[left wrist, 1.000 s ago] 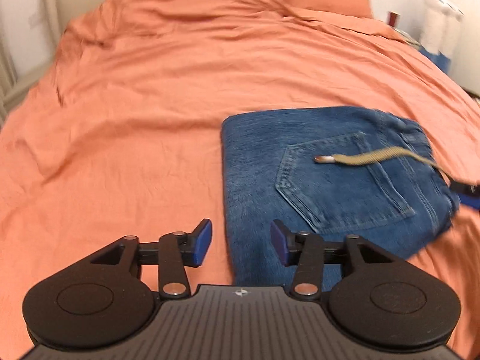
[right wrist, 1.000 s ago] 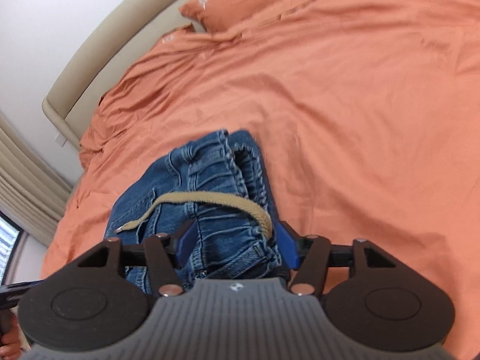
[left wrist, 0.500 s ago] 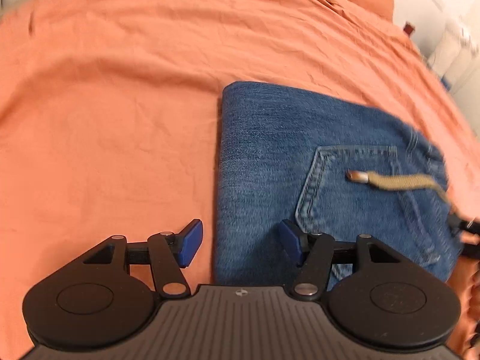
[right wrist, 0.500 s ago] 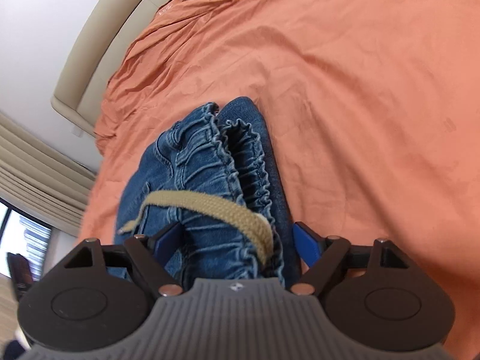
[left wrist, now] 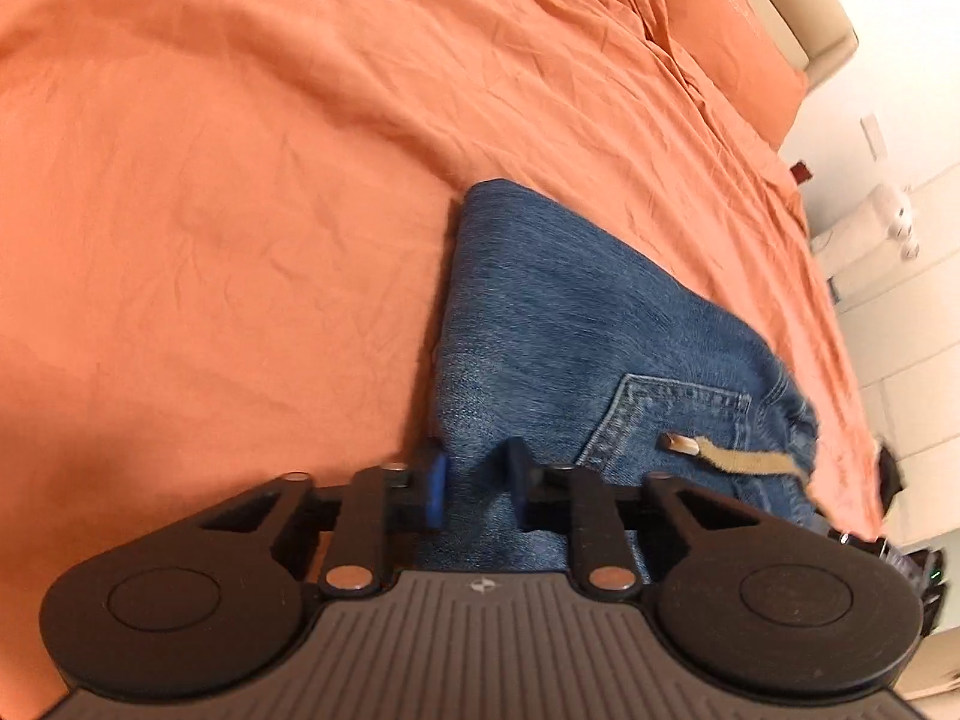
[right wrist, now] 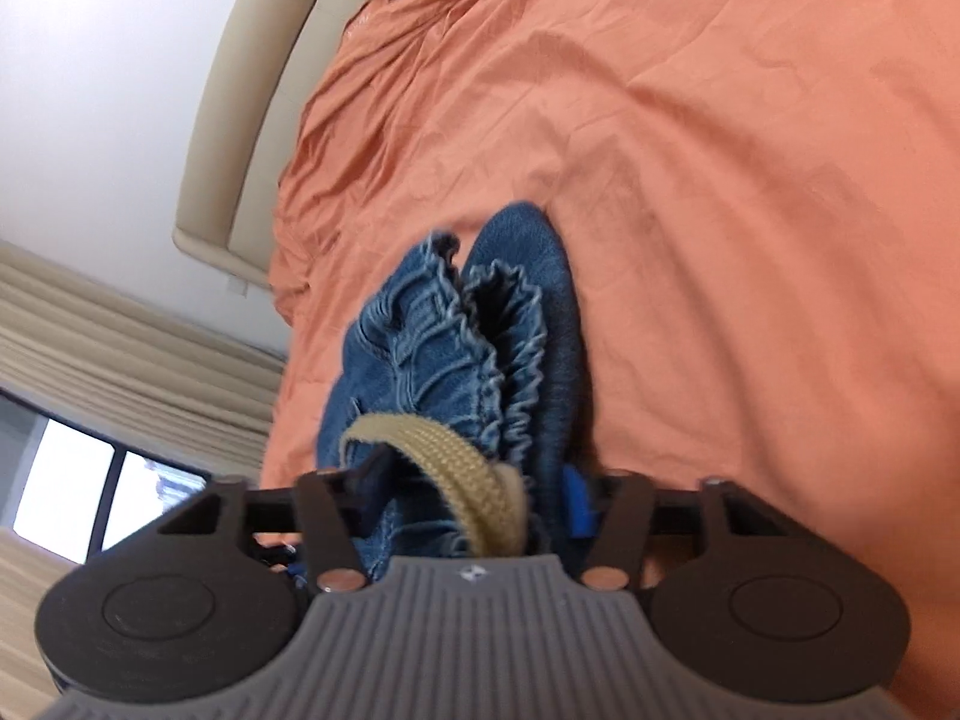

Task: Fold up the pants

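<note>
Folded blue denim pants lie on the orange bedsheet, back pocket up, with a tan drawstring across it. My left gripper is shut on the near folded edge of the pants. In the right wrist view the gathered elastic waistband and the drawstring fill the space between the fingers. My right gripper is shut on the waistband end. Both ends look lifted off the sheet.
An orange pillow and a beige headboard lie at the bed's far end. A white wall and furniture stand beside the bed. Curtains and a window show in the right wrist view.
Both grippers closed on the pants: the left on the folded edge, the right on the waistband. Both views tilted as the pants were raised.
</note>
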Demonstrator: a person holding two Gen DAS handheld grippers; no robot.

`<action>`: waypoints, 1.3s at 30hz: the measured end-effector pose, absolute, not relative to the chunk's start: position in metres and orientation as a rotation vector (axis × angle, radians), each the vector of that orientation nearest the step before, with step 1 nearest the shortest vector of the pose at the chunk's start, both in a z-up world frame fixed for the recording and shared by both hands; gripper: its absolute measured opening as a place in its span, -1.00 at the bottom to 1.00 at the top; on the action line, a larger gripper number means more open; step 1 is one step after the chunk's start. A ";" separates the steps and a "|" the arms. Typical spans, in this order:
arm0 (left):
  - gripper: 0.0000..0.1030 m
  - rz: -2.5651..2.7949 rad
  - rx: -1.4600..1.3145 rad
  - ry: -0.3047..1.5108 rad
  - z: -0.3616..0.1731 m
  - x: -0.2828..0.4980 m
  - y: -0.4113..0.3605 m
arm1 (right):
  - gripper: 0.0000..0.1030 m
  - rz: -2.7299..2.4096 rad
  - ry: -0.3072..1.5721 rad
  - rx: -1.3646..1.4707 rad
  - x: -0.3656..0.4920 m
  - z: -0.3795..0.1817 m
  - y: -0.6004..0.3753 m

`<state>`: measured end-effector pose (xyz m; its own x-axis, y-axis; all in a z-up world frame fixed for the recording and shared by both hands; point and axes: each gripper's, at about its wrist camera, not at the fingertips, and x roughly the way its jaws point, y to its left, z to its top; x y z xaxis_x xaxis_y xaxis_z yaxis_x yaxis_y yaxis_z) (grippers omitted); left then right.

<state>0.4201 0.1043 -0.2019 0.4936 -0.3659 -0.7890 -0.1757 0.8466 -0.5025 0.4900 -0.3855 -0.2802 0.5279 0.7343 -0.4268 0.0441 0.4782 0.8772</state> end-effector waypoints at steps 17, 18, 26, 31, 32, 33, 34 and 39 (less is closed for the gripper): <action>-0.89 -0.090 -0.235 0.984 -0.108 0.387 0.079 | -0.65 0.598 0.841 0.769 0.448 -0.177 -0.320; -0.89 -0.079 -0.231 0.980 -0.103 0.383 0.087 | -0.65 0.609 0.845 0.766 0.446 -0.171 -0.311; -0.89 0.002 -0.190 0.955 -0.056 0.346 0.172 | -0.65 0.746 0.839 0.721 0.442 -0.131 -0.209; -0.89 0.069 -0.137 0.952 -0.017 0.336 0.228 | -0.66 0.817 0.846 0.715 0.442 -0.118 -0.133; -0.89 0.082 -0.120 0.953 -0.011 0.335 0.237 | -0.66 0.827 0.846 0.719 0.441 -0.117 -0.119; -0.89 0.095 -0.105 0.955 -0.008 0.334 0.245 | -0.65 0.836 0.847 0.725 0.441 -0.117 -0.106; -0.89 0.107 -0.091 0.957 -0.008 0.334 0.252 | -0.65 0.842 0.847 0.724 0.441 -0.118 -0.093; -0.89 0.143 -0.138 0.971 -0.045 0.350 0.278 | -0.66 0.808 0.903 0.677 0.463 -0.139 -0.043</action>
